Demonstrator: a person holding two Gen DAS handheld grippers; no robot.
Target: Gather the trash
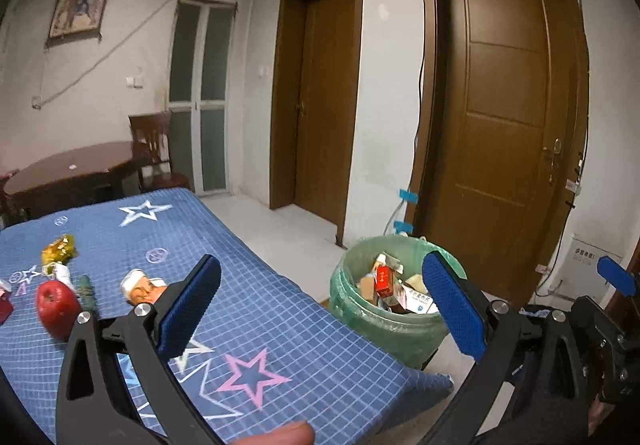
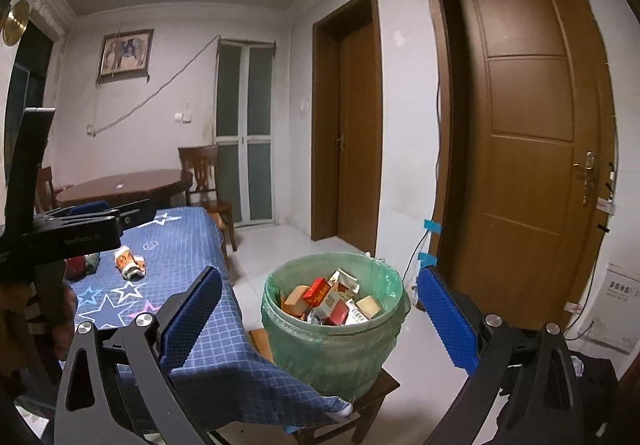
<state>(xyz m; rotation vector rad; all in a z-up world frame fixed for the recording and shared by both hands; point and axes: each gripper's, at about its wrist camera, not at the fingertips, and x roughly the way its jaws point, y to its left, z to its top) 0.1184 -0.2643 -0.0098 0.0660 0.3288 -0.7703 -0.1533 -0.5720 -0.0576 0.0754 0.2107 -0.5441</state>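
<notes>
Both hand-held grippers, left (image 1: 320, 301) and right (image 2: 320, 317), are spread wide and empty. Trash wrappers (image 1: 60, 249) lie on the tabletop (image 1: 280, 325); the lined bin (image 2: 336, 329) stands beside its edge, apparently for short drops.

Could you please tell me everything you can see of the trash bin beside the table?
The trash bin is a round bucket lined with a translucent green plastic bag folded over its rim. It stands upright on a low wooden stool, close to the corner of the blue star-patterned tablecloth. It is nearly full of small cartons, including red cigarette packs. Both grippers are open and clear of it.
</notes>
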